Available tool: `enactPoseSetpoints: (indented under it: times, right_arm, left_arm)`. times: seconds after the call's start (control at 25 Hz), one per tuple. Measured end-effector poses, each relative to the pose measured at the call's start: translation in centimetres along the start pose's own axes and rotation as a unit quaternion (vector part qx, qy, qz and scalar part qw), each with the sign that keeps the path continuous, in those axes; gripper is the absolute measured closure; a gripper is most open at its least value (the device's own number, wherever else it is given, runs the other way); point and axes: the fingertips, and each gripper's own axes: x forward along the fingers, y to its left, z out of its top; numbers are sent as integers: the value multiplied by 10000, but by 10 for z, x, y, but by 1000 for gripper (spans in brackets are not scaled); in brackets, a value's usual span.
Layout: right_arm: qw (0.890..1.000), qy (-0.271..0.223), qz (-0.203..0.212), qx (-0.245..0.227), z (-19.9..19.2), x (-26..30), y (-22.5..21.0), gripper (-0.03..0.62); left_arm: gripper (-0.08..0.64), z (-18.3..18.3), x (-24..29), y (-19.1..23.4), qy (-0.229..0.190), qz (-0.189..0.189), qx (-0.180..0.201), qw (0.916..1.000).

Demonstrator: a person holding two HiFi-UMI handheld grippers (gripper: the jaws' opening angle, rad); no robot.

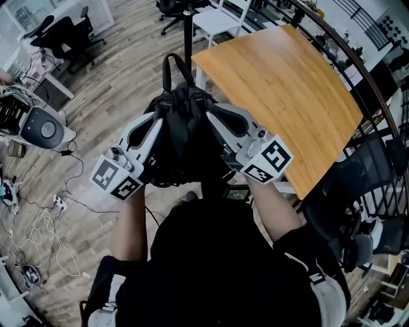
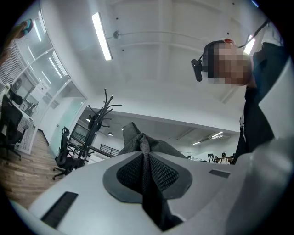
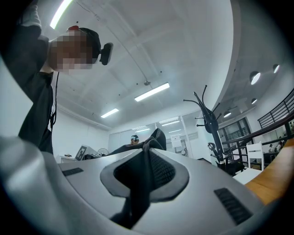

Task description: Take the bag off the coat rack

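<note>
A black bag (image 1: 182, 131) hangs in front of the person's chest, clear of the coat rack, its carry loop (image 1: 174, 67) standing up. My left gripper (image 1: 158, 120) is shut on the bag's left side and my right gripper (image 1: 214, 116) on its right side. In the left gripper view the jaws pinch a fold of dark fabric (image 2: 138, 140), with the left gripper (image 2: 145, 153) pointing up towards the ceiling. The right gripper (image 3: 148, 158) likewise clamps a fold of black fabric (image 3: 156, 137). The black coat rack (image 1: 187, 29) stands just beyond the bag; its hooks (image 2: 101, 114) (image 3: 206, 112) are bare.
A wooden table (image 1: 287, 96) stands to the right, its near corner close to the right gripper. A dark railing (image 1: 358, 57) runs behind it. Office chairs (image 1: 64, 32) and loose cables (image 1: 45, 223) occupy the wood floor at left. A white chair (image 1: 220, 19) stands near the rack.
</note>
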Motion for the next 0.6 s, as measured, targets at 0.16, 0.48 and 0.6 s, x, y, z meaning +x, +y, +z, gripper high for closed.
enactPoseSetpoints:
  times: [0.16, 0.48, 0.6]
  right_arm:
    - [10000, 13, -20, 7, 1, 4, 3, 531]
    - [10000, 8, -46, -43, 3, 8, 5, 532]
    - [10000, -6, -70, -43, 5, 8, 4, 532]
  left_arm:
    - [508, 3, -4, 0, -29, 11, -65, 10000]
    - [508, 6, -7, 1, -73, -27, -167, 9998]
    - [508, 9, -7, 0, -97, -57, -204, 9997]
